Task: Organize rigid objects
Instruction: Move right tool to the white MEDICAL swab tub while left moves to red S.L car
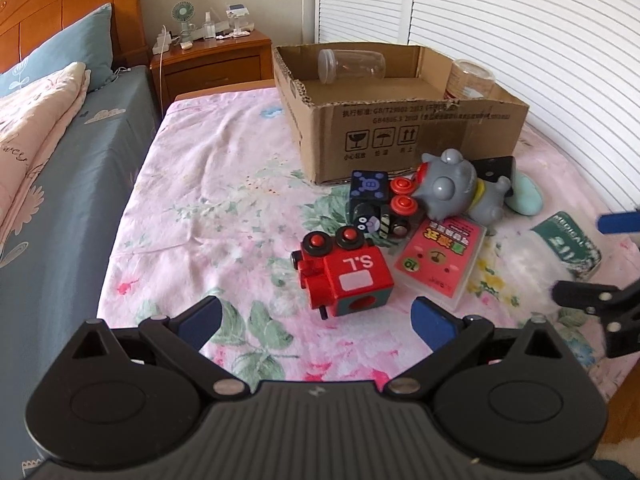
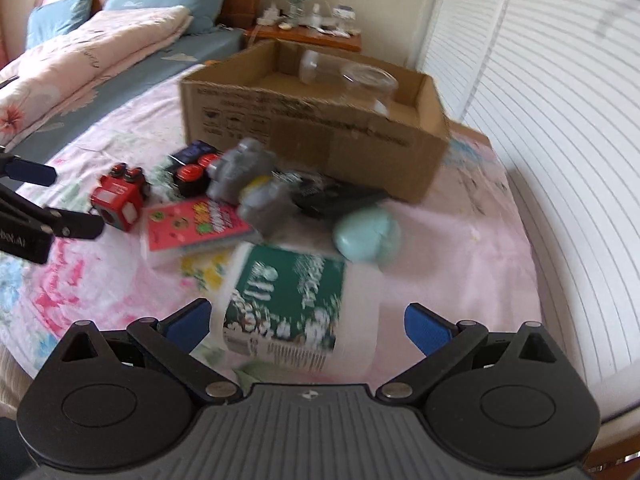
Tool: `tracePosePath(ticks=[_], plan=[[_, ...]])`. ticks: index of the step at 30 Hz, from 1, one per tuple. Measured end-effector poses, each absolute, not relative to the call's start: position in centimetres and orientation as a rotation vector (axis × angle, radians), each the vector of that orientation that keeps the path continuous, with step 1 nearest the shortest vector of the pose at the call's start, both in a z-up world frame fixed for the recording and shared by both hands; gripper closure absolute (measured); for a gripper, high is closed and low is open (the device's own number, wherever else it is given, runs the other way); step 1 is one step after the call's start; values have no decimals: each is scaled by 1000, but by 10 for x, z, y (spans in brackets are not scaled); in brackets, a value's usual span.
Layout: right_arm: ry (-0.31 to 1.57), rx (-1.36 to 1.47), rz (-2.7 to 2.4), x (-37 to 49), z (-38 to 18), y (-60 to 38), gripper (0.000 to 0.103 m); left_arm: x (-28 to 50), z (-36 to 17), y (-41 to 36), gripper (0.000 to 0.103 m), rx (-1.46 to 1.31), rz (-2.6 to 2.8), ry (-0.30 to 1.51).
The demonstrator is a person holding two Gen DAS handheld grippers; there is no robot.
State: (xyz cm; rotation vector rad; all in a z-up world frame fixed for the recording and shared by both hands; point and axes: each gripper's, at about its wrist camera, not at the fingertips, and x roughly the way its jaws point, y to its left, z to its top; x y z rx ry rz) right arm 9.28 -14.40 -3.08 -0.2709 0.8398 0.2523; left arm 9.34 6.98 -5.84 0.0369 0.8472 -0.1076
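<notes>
— Cardboard first: how many boxes did you count from the left wrist?

— One cardboard box point(image 1: 400, 128), open at the top, with two clear jars point(image 1: 351, 66) inside, one lying on its side, the other at the right corner. In front of it I counted one red toy block point(image 1: 346, 278), one dark toy block point(image 1: 376, 206), one grey figurine point(image 1: 456, 190), one pink card case point(image 1: 438, 258), one mint oval thing point(image 1: 528, 198) and one green-labelled white tub point(image 1: 568, 250).

— And your left gripper point(image 1: 316, 320)?

— Its jaws were spread wide and held nothing. The red toy block lay on the floral bedsheet point(image 1: 208, 200) just ahead, between the two blue pads point(image 1: 434, 322), not touching either.

— From the right wrist?

— Blurred, but the same single box point(image 2: 320, 136) with the jars point(image 2: 348, 76), and the same heap. My right gripper point(image 2: 308, 322) was also wide open and empty. The white tub point(image 2: 288, 296) lay on its side right in front, between the fingers; I could not tell whether the left pad point(image 2: 188, 322) touched it. The mint thing point(image 2: 368, 236) sat just beyond it.
</notes>
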Motion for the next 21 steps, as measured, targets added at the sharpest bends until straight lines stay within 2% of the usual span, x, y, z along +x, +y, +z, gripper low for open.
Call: tracePosePath(ticks=[6,12,21], plan=[[893,-280,210,92,-51,-158,0,111,-65,68,3,7,-98,846],[918,-154,222,95,-57,-171,0,121,-75,68,3,13,-61,860],[878,-137,242,90,-59,-175,0,115,-83,84,3,7,-25,846]])
